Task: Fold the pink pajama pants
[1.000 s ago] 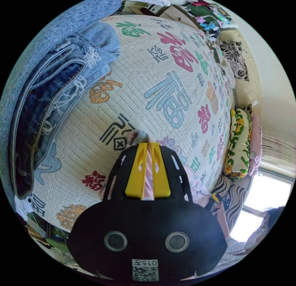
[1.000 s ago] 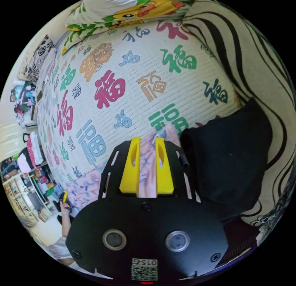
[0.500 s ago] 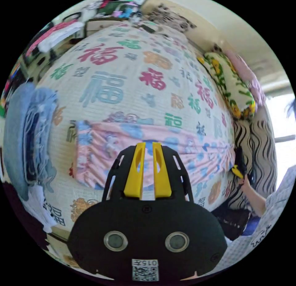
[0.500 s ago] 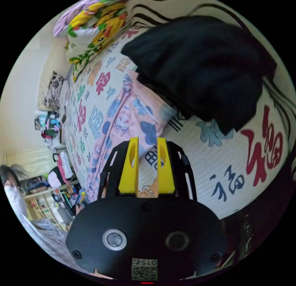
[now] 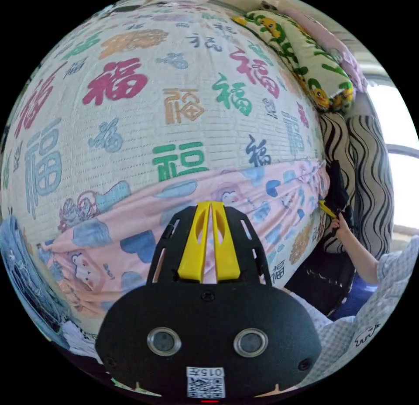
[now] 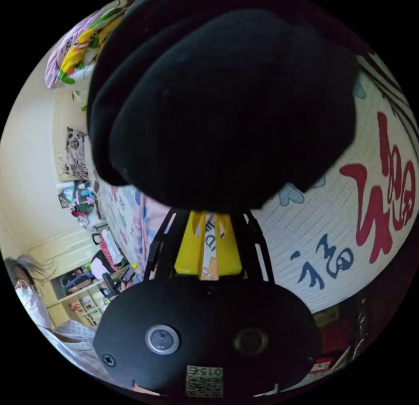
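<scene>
Hovering over the pink pajama pants (image 5: 262, 195), left tool (image 5: 210, 206) nearly closed, empty — right tool (image 6: 208, 219) slightly open, empty.

The one thing that reads is the character 福, printed again and again on the cream quilted bedspread (image 5: 131, 130) in different scripts and colours. Beyond the tips of the left gripper (image 5: 211, 204) it stands in green block strokes just above the jaws, in dark blue brush script to their right, and farther off in an orange seal form, a red one and a green one; a large pale blue one lies far to the left. To the right of the right gripper (image 6: 208, 215) it stands very large in red, with a smaller dark blue one below.
</scene>
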A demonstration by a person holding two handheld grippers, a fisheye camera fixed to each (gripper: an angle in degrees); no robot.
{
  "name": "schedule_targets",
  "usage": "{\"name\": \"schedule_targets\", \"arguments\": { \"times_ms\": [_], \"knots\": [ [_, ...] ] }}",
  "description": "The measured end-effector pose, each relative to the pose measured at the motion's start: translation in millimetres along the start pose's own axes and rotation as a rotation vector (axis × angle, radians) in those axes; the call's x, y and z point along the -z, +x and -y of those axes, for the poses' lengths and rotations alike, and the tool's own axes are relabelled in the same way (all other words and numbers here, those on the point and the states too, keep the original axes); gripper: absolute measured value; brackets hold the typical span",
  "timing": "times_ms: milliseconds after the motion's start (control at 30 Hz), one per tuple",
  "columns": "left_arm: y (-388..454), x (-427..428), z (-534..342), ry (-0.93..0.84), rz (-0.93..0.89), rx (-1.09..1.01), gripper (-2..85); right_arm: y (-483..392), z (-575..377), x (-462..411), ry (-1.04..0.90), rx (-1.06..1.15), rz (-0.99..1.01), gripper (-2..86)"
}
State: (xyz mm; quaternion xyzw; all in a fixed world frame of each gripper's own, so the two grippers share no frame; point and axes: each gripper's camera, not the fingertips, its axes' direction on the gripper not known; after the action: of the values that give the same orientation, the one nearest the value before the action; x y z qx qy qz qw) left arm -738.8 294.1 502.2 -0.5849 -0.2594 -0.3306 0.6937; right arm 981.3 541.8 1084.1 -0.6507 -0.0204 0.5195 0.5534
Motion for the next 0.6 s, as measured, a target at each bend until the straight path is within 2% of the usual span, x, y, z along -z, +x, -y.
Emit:
{"name": "schedule_targets", "arguments": {
  "times_ms": [133, 267, 400, 500, 567, 600],
  "knots": [
    [152, 33, 71, 0.007, -0.053, -0.351, 7.1, 6, -8, -10, 0.001, -0.018, 0.093, 8.4],
    [311, 1, 167, -0.050, -0.129, -0.626, 8.7, 8, -7, -30, 0.027, -0.032, 0.189, 7.8],
    [428, -37, 235, -0.159, -0.186, -0.680, 9.0, 9, -3, -48, 0.042, -0.080, 0.251, 4.6],
    [513, -55, 265, -0.197, -0.053, -0.763, 9.4, 6, -3, -59, 0.054, -0.057, 0.274, 2.6],
    [561, -68, 284, -0.162, 0.142, -0.795, 8.7, 8, -5, -66, 0.046, -0.059, 0.285, 1.2],
    [569, -73, 290, -0.180, 0.183, -0.790, 8.4, 8, -5, -67, 0.045, -0.058, 0.290, 1.0]
  ]
}}
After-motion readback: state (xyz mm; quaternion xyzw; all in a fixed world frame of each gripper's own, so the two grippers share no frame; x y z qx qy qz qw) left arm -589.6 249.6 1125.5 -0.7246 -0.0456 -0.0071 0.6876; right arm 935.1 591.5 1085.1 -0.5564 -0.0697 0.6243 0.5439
